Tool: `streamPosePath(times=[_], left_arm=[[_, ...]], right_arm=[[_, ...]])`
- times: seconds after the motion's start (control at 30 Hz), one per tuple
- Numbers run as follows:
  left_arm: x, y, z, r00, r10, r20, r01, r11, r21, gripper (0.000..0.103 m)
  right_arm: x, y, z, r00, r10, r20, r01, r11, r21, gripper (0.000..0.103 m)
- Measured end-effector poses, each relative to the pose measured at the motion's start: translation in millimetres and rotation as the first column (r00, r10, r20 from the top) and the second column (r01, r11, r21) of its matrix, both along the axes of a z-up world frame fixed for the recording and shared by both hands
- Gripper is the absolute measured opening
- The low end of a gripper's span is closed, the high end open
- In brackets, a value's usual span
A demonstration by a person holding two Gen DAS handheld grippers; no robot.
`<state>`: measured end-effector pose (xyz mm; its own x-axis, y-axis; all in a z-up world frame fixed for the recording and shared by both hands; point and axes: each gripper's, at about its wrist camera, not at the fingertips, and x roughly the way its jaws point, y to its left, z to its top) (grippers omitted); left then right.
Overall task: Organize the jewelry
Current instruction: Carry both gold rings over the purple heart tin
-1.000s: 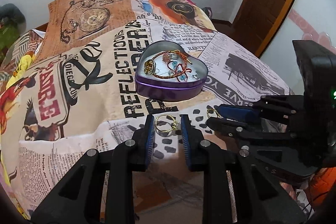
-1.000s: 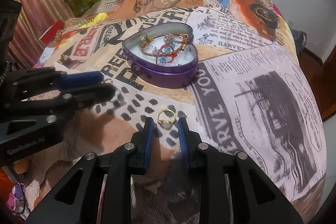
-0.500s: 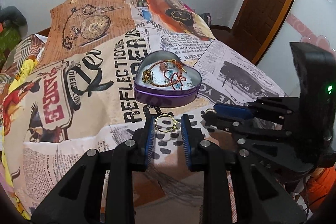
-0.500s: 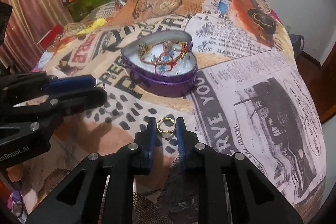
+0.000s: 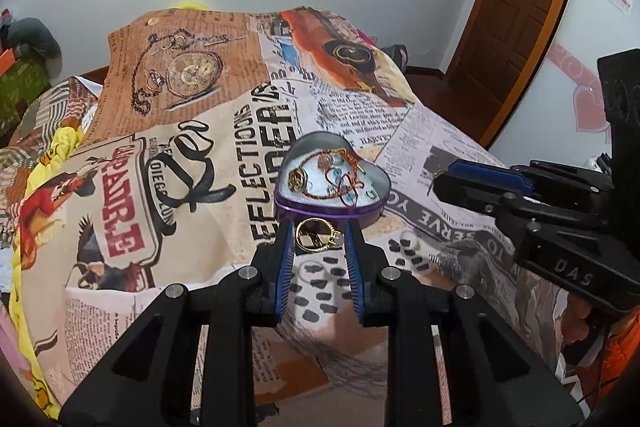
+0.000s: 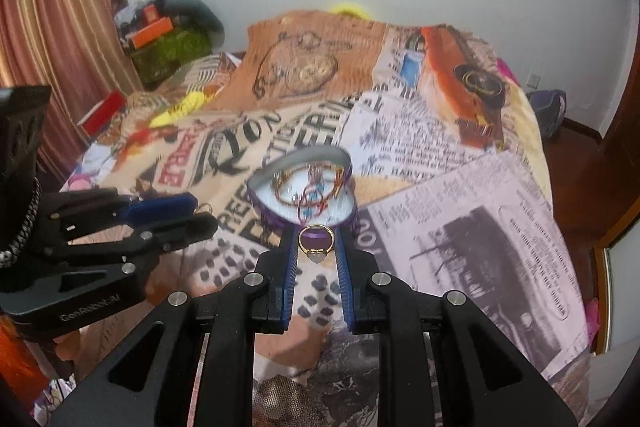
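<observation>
A gold ring (image 5: 317,235) is being pinched between the blue pads of the left gripper (image 5: 318,239), at the lower centre of the frame, above the printed bedspread (image 5: 192,155). A second gold ring with a pale stone (image 6: 316,243) is being gripped by the right gripper (image 6: 317,247) in the same way. Just behind both rings, at the frame centre, the purple heart-shaped tin (image 5: 332,183) is being seen open, with bracelets (image 5: 340,173) lying inside.

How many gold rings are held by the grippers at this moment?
2. One gold ring sits between the left gripper fingers; another gold ring sits between the right gripper fingers. The heart tin may hide more.
</observation>
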<state>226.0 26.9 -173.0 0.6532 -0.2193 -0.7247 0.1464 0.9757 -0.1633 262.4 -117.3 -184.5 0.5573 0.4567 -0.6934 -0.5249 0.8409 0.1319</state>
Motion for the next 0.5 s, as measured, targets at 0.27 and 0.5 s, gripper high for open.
streamPosePath(times=[0.27,0.5], left_arm=[[10.0,10.2,7.8,0.999,0.029,0.035,-0.029,1.000,-0.012,0.024],[25.9,13.0,1.4,0.999,0.033,0.027,-0.033,0.999,-0.014,0.024]], right_arm=[[6.1,0.5,13.0,0.999,-0.013,0.044,0.012,0.999,0.031,0.017],[18.1,6.2,10.4,0.999,-0.010,0.041,0.008,0.999,0.045,0.017]])
